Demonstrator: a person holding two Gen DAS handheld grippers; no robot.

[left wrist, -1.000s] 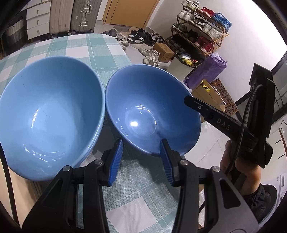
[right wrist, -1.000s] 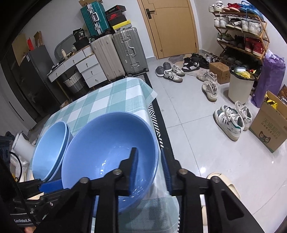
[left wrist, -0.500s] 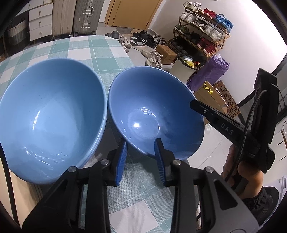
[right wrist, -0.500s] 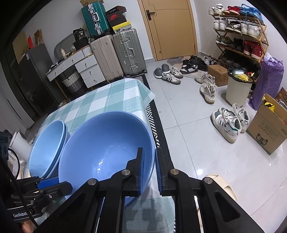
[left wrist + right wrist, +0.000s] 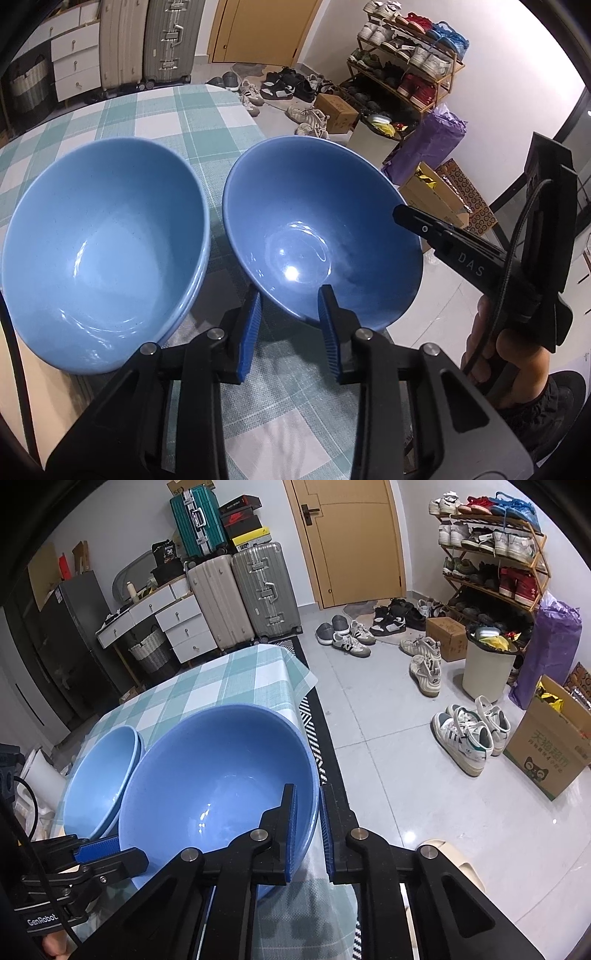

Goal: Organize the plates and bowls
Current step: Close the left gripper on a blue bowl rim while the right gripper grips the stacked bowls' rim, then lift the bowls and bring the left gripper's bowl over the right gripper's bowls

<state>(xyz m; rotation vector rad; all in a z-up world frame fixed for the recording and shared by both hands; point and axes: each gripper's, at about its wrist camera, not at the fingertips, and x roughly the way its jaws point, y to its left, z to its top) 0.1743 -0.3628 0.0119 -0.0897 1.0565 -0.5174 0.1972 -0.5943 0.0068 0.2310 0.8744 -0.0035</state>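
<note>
A darker blue bowl (image 5: pixel 321 229) (image 5: pixel 218 790) sits at the right of a checked table, close beside a stack of two lighter blue bowls (image 5: pixel 103 251) (image 5: pixel 99 775). My left gripper (image 5: pixel 290 314) straddles the darker bowl's near wall, one pad inside and one outside, pressing on it. From the right wrist view that left gripper (image 5: pixel 99 849) shows at the bowl's left side. My right gripper (image 5: pixel 308 812) is shut on the same bowl's right rim, and in the left wrist view its tip (image 5: pixel 402 216) rests at that rim, held by a hand (image 5: pixel 517 354).
The table's green and white cloth (image 5: pixel 177 114) ends just right of the darker bowl, with tiled floor (image 5: pixel 406 775) below. Shoes (image 5: pixel 465 734), a cardboard box (image 5: pixel 546 753), a bin (image 5: pixel 484 664), a shoe rack (image 5: pixel 491 554) and suitcases (image 5: pixel 266 587) stand around.
The left jaws narrowed onto the darker bowl's near wall. The right jaws closed on its right rim. Neither hand shifted noticeably.
</note>
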